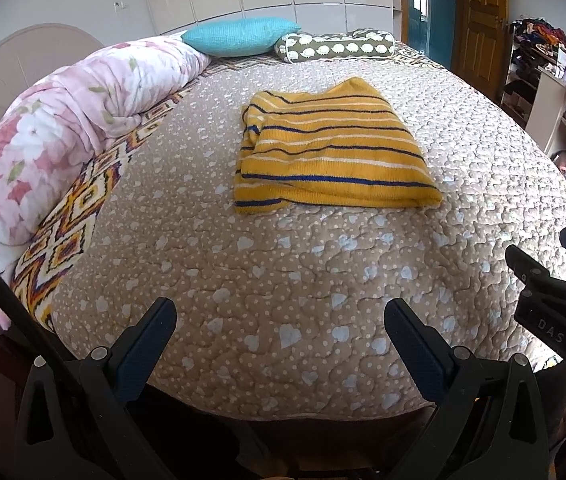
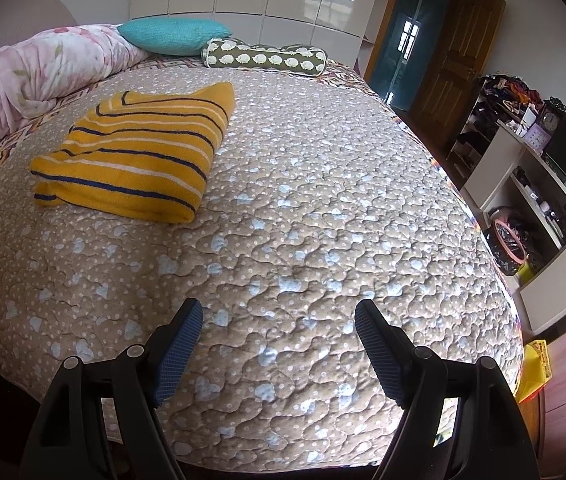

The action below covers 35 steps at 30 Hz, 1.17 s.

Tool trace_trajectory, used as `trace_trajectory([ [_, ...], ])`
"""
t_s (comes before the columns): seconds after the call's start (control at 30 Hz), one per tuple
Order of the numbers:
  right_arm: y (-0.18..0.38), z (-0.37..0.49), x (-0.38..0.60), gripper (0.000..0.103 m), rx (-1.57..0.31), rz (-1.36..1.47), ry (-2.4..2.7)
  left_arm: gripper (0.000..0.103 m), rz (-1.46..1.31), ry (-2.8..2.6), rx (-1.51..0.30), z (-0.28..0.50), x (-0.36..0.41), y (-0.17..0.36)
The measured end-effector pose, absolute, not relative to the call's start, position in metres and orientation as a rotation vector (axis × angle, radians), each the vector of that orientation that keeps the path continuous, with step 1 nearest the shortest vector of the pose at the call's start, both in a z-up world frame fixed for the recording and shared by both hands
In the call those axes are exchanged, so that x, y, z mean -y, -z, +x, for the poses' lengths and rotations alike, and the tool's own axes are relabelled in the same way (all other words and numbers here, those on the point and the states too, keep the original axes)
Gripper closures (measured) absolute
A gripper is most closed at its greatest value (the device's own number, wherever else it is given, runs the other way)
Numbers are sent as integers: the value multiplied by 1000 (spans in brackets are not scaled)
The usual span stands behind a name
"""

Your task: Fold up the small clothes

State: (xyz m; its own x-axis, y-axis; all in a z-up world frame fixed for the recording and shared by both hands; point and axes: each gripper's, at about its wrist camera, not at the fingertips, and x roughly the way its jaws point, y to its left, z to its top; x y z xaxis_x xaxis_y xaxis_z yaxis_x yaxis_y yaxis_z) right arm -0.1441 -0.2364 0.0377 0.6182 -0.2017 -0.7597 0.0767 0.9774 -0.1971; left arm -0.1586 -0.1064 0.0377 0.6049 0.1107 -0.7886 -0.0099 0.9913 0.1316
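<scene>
A yellow knit sweater (image 1: 331,148) with dark blue and white stripes lies folded into a rough rectangle on the beige quilted bedspread (image 1: 283,280). It also shows in the right wrist view (image 2: 135,152), at the left. My left gripper (image 1: 281,312) is open and empty, well short of the sweater, above the bed's near edge. My right gripper (image 2: 279,312) is open and empty, also near the front edge, to the right of the sweater. The right gripper also shows at the right edge of the left wrist view (image 1: 551,280).
A rolled pink floral duvet (image 1: 51,128) lies along the bed's left side. A teal pillow (image 1: 239,36) and an olive sheep-print bolster (image 1: 335,46) sit at the far end. White shelves (image 2: 535,200) with clutter stand to the right of the bed. A wooden door (image 1: 479,20) is beyond.
</scene>
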Motion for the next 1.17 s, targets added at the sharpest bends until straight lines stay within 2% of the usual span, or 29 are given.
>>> trace_trajectory([
  [0.9, -38, -141, 217, 20, -879, -155, 70, 0, 39, -96, -992, -147, 83, -19],
  [1.17, -23, -124, 213, 20, -920, -115, -5, 0, 13, -70, -1052, -128, 73, -2],
])
